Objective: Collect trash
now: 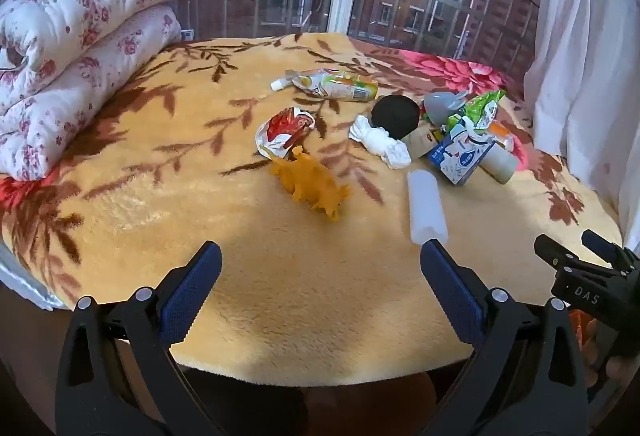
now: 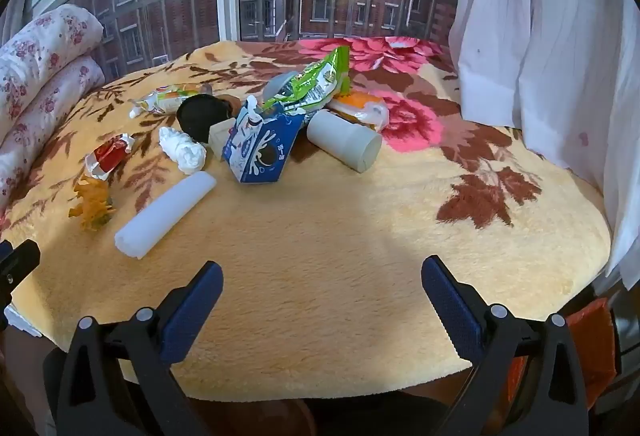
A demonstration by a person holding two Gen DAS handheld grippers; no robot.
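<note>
Trash lies on a yellow leaf-patterned blanket. In the left wrist view I see a red-white wrapper, a drink pouch, a crumpled white tissue, a white cylinder, a blue-white milk carton, a green wrapper and a beige cup. My left gripper is open and empty near the front edge. My right gripper is open and empty, with the carton, the cylinder and the cup ahead of it.
An orange toy dinosaur, a black round object and a grey toy lie among the trash. A folded floral quilt sits at the left. White curtains hang at the right, a window behind.
</note>
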